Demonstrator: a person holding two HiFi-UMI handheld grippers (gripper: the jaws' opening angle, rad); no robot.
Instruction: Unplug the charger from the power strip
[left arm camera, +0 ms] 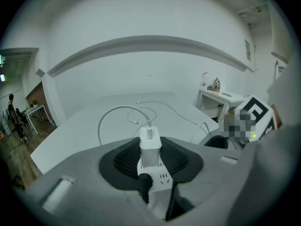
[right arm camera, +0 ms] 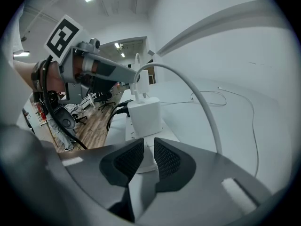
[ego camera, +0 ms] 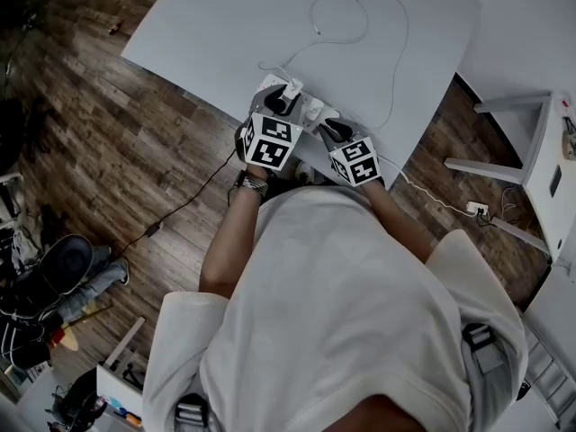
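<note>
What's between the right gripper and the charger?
Only a short bare stretch of power strip before the charger; the right gripper clamps its end. The right gripper view shows it.

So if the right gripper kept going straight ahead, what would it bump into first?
The right gripper clamps the end of the power strip; straight ahead, the charger standing on it looks first in line, though depth is hard to judge.

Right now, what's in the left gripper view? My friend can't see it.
The left gripper squeezes a white charger that stands over a white power strip with a black plug in it. The charger's white cable curls across the pale table behind.
</note>
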